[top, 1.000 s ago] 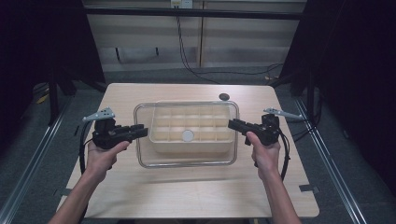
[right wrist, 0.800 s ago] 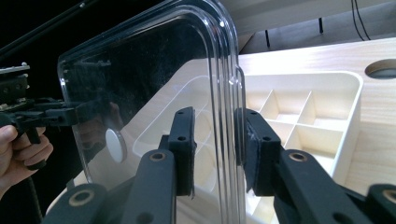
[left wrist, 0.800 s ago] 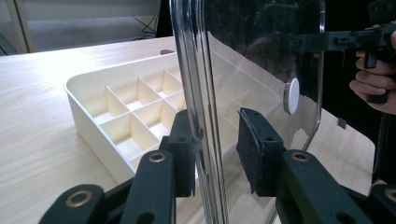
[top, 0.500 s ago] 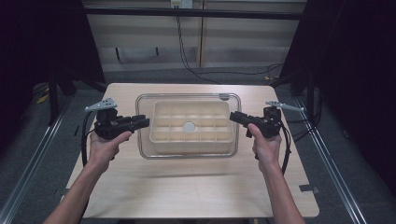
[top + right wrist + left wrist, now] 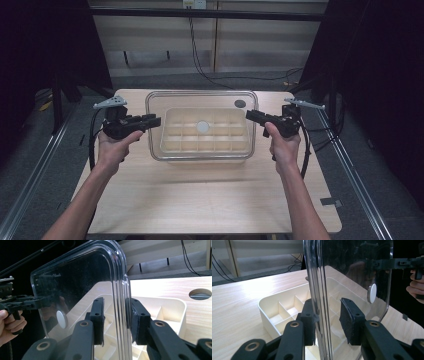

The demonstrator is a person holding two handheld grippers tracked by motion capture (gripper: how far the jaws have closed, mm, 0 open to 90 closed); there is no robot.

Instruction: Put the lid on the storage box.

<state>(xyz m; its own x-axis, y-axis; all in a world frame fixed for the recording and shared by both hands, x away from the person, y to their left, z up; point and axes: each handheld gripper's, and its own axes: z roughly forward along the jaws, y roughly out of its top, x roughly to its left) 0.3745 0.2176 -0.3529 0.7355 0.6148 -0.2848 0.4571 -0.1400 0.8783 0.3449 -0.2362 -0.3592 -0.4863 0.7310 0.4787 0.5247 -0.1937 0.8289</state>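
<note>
A clear plastic lid [image 5: 200,99] with a small white knob [image 5: 202,126] hangs level over a cream compartment tray [image 5: 205,145] on the wooden table [image 5: 200,200]. My left gripper [image 5: 154,121] is shut on the lid's left rim and my right gripper [image 5: 251,115] on its right rim. In the left gripper view the rim [image 5: 317,290] stands between the pads of the left gripper [image 5: 328,315], with the tray [image 5: 279,307] below. The right gripper view has the rim [image 5: 122,290] inside the right gripper [image 5: 116,312], and the knob [image 5: 61,319] farther off.
A round dark hole [image 5: 240,103] in the tabletop lies at the back right, seen through the lid, and also appears in the right gripper view [image 5: 200,293]. Cables trail from both grippers. Bare wood stretches toward the person. Metal rails run along both sides of the table.
Both grippers have carried the lid upward and away from the person, so it now hangs above the tray. The tray has stayed put.
</note>
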